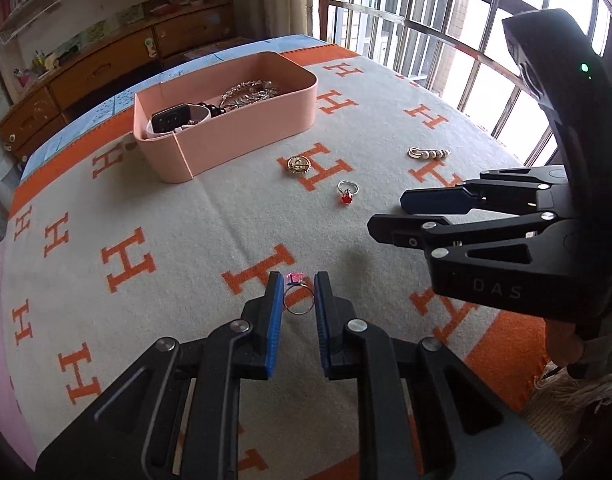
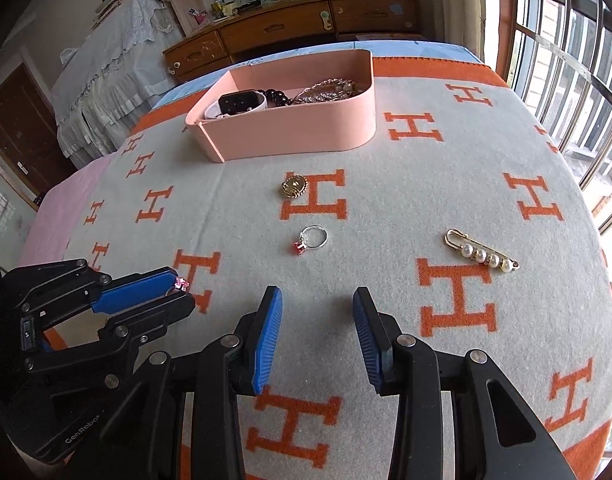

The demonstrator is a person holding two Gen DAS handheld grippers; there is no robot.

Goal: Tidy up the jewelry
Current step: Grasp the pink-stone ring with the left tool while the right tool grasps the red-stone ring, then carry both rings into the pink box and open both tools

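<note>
The left gripper (image 1: 298,295) pinched the pink-stoned ring (image 1: 297,297) for the pink box (image 1: 241,136) beyond it, while the right gripper (image 2: 318,334) hung half-open, empty.

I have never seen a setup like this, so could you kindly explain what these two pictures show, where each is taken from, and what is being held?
These are two handheld clamp tools, each carrying a wide-angle camera that looks along its own fingers. One picture looks out from the left gripper, which pinches a ring with a pink stone. The other looks out from the right gripper, which stands open and empty. On the orange-lettered blanket lie a ring with a red stone, a round gold brooch and a pearl pin. Behind them, a pink tray already holds a watch and chains.
</note>
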